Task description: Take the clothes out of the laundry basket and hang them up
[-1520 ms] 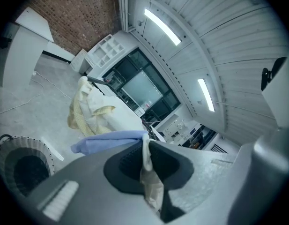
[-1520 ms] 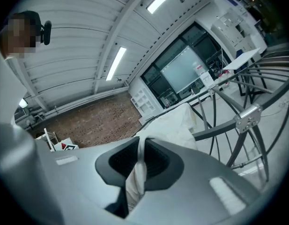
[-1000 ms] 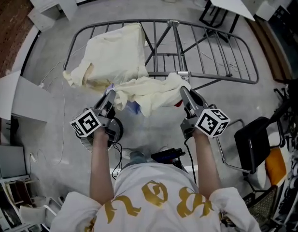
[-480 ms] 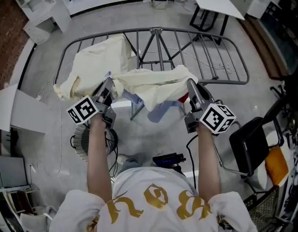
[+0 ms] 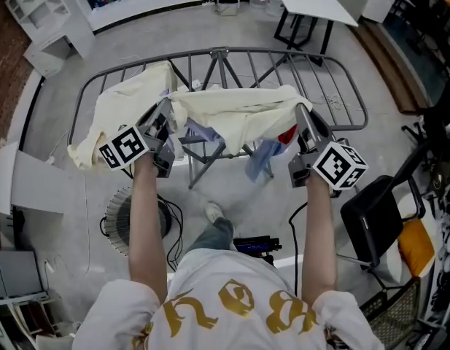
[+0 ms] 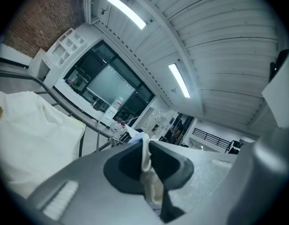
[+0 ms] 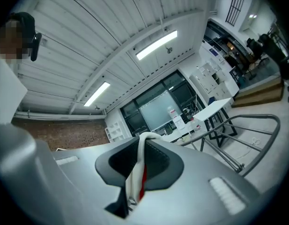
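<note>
A cream garment (image 5: 235, 108) with blue and red patches is stretched between my two grippers, above the near side of the grey wire drying rack (image 5: 334, 86). My left gripper (image 5: 166, 117) is shut on its left end; in the left gripper view the cloth (image 6: 149, 182) is pinched between the jaws. My right gripper (image 5: 300, 115) is shut on the right end, and the right gripper view shows white and red cloth (image 7: 135, 177) in the jaws. Another cream garment (image 5: 126, 111) hangs over the rack's left part. No laundry basket is in view.
A black chair (image 5: 374, 221) with an orange item stands at the right. A round wire fan (image 5: 119, 221) and cables lie on the floor at the left. A white table (image 5: 312, 2) stands beyond the rack, white shelving (image 5: 46, 13) at far left.
Both grippers have risen and moved apart, carrying the cream garment forward over the rack and pulling it out flat. My head view has shifted with them.
</note>
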Available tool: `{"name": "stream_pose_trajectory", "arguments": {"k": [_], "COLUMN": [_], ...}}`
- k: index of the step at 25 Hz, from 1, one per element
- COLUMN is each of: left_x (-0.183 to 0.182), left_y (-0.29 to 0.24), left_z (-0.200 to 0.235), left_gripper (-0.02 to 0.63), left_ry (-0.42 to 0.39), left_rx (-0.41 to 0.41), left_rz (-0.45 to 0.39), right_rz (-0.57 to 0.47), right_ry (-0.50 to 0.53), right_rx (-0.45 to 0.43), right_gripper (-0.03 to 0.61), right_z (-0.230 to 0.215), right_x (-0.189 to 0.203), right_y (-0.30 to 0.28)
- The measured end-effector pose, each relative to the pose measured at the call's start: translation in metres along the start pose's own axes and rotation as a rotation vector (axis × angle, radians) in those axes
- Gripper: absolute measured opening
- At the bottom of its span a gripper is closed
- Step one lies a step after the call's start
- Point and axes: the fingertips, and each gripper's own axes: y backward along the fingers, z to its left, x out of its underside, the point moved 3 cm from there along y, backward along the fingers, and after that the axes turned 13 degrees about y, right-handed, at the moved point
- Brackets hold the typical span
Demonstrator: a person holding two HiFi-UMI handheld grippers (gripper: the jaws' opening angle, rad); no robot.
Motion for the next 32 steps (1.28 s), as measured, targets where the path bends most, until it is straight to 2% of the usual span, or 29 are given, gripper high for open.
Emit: {"name": "stream_pose_trajectory", "arguments": {"k": [5,13,19,24,29,32], "left_x": [-0.017,-0.049,-0.046,-0.029,-0.019,-0.015], "left_y": [-0.05,-0.126,-0.164,-0.182,-0.194,-0.198], "left_z": [0.013,0.071,0.132,0.175,0.203,0.212], "left_gripper": [0.032,0.032,0.032,0.032,0.034,0.035], "left_ry": [-0.011,-0.012,0.005,-0.1,-0.056,-0.07], "left_rx": [0.008,-0.071,-0.171,-0.329,-0.363,-0.386], "left_rz": [0.025,0.079,0.159,0.279,0.306,0.324], "right_rz": [-0.002,0.079,0.193,0.312,0.446,0.483], "right_ry": [0.024,0.029,0.018,-0.018,-0.015,0.011], "right_rx": [0.029,0.041,0.048,0.066,0.105,0.122], "right_gripper": [0.052,0.052,0.052,0.054,0.058,0.069], "right_z": [-0.026,-0.067,-0.096,-0.123,-0.147,-0.153], "right_x": [-0.016,-0.01,0.031,0.08,0.129,0.144], "right_y": [-0.041,-0.143,-0.211,-0.245,-0.259,-0.263]}}
